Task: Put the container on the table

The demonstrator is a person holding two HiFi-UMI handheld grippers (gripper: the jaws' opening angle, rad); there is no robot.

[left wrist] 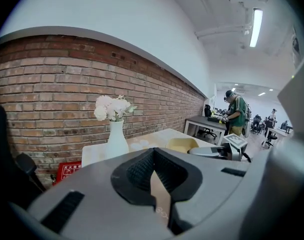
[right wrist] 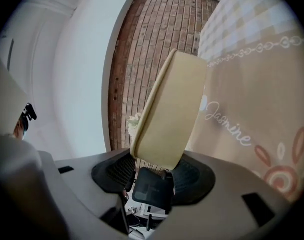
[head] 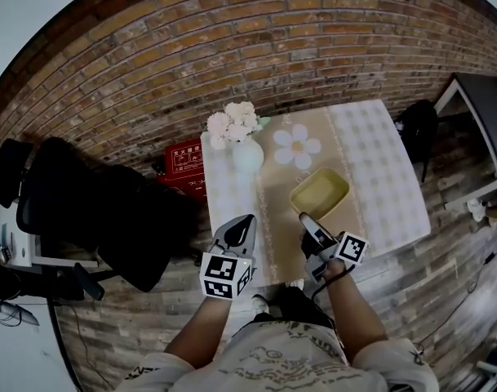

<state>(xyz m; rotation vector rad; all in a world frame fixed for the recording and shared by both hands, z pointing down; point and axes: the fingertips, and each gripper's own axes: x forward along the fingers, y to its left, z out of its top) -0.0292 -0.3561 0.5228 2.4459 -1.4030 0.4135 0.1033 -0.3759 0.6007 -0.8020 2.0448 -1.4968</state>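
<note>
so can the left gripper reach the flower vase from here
Probably yes: the left gripper holds nothing, and only bare tablecloth lies between it and the vase. The container in the right gripper sits off to the side. The left jaws would need opening.

left gripper: fingers together, empty; right gripper: fingers clamped on container rim.

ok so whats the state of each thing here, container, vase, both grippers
container: held by its near rim over the table, looks empty
right gripper: fingers shut on the container
left gripper: fingers shut, holding nothing
vase: upright on the table, flowers in it
</note>
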